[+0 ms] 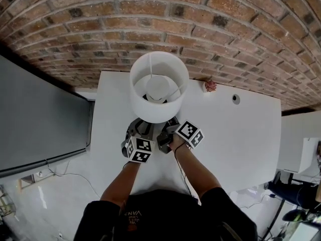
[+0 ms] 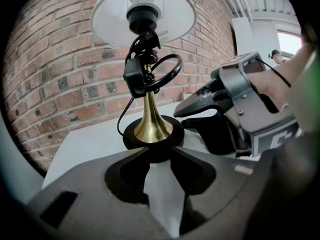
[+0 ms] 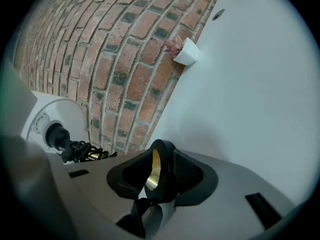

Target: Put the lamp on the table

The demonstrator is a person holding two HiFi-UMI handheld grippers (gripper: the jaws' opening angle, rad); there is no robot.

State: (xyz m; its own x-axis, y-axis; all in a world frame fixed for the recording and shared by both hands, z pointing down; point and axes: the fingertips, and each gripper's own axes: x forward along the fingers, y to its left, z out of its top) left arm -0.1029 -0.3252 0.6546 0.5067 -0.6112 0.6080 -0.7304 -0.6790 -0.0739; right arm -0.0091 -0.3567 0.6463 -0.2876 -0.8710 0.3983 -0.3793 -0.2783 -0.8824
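Note:
The lamp has a white shade, a brass stem and a round black base. It stands upright at the back of the white table, near the brick wall. Its black cord is bundled round the stem under the bulb holder. My left gripper is at the base's near left. In the left gripper view its jaws stand open, with bare table between them and the base's rim just at their tips. My right gripper is at the base's right, and the rim fills the gap between its jaws.
A small white pot with a pink plant sits against the wall to the lamp's right, and a round cable hole lies beyond it. A dark grey panel flanks the table's left edge. Cables lie on the floor.

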